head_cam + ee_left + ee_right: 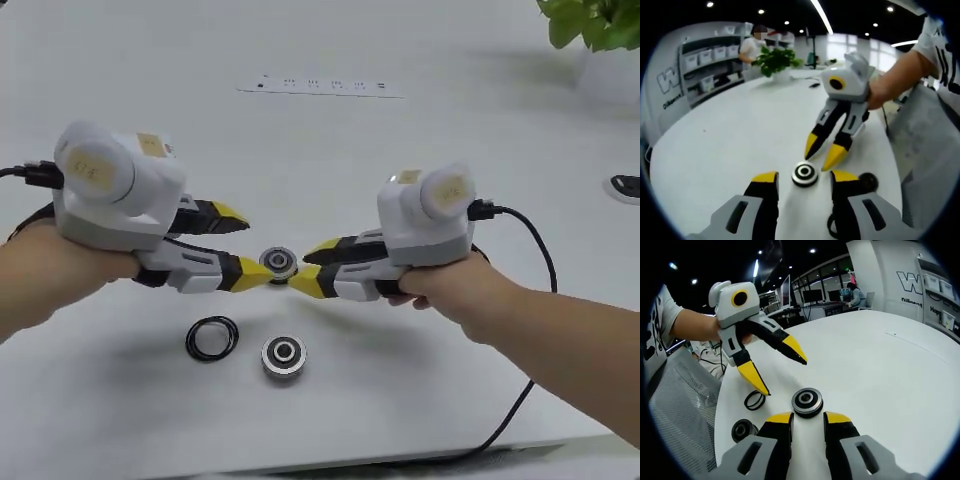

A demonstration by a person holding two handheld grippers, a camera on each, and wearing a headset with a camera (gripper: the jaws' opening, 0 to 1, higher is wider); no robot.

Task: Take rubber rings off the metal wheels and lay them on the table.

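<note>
A metal wheel [278, 262] with a dark outer band lies on the white table [420, 150], between the tips of both grippers. My left gripper [250, 247] comes in from the left, jaws spread wide, lower tip close beside the wheel. In the left gripper view the wheel [805, 173] sits just past my left gripper [804, 177]. My right gripper [308, 266] points at the wheel from the right, open by a smaller gap and holding nothing. In its own view the wheel [807, 402] lies just ahead of my right gripper [807, 417]. Loose black rubber rings [212, 338] lie nearer me.
A second wheel [284, 356] lies flat by the loose rings, near the front edge. A white power strip [320, 86] sits at the back, a potted plant [598, 30] at the far right, and a black cable [535, 250] trails from the right gripper.
</note>
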